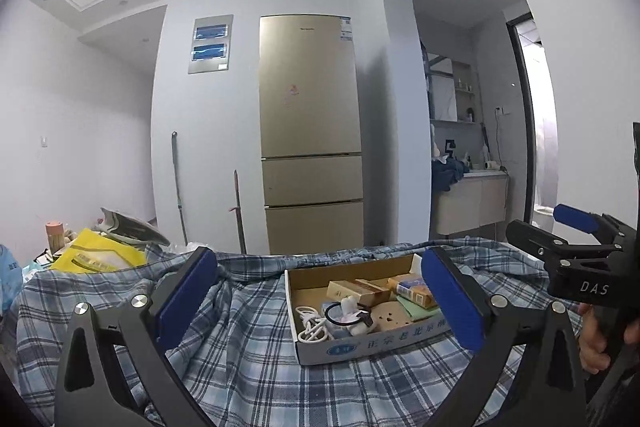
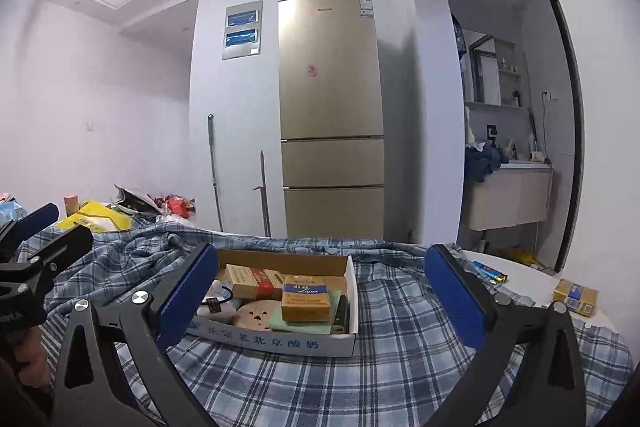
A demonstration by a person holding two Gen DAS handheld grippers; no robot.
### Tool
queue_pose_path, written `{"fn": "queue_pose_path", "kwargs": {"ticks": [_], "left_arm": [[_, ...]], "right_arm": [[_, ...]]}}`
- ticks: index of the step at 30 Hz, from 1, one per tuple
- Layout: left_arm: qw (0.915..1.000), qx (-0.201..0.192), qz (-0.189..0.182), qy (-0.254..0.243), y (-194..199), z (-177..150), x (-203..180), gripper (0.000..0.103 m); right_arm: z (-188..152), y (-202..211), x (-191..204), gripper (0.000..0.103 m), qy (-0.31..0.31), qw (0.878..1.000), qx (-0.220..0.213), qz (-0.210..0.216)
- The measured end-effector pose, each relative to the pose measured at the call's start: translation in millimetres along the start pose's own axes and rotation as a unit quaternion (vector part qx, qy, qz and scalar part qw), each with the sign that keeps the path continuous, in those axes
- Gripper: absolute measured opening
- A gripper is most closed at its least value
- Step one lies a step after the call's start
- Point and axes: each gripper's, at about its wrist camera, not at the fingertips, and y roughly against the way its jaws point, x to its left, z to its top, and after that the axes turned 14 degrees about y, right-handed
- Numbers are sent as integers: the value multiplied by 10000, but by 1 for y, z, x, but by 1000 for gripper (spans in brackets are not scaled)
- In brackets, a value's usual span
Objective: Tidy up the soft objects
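Both claws spread wide, nothing held: left gripper, right gripper. Right under and ahead of them lies the blue plaid cloth, rumpled, soft and probably light; best pinched at a raised fold. Between the fingers, a cardboard box sits on it. Fridge far behind.

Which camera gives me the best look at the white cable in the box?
The left wrist view: the coiled white cable lies in plain sight at the near left corner of the box. In the right wrist view, the gripper finger covers that corner, so the cable is hidden.
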Motion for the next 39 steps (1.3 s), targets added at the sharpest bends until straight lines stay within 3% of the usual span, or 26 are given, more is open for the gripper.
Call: {"fn": "queue_pose_path", "kwargs": {"ticks": [14,39], "left_arm": [[9998,-73,4,178,2,1,7,103],[9996,-177,168,119,3,-2,10,103]], "right_arm": [[3,7,13,103,334,9993,-119,-92],[2,8,9,103,291,9994,-68,-154]]}}
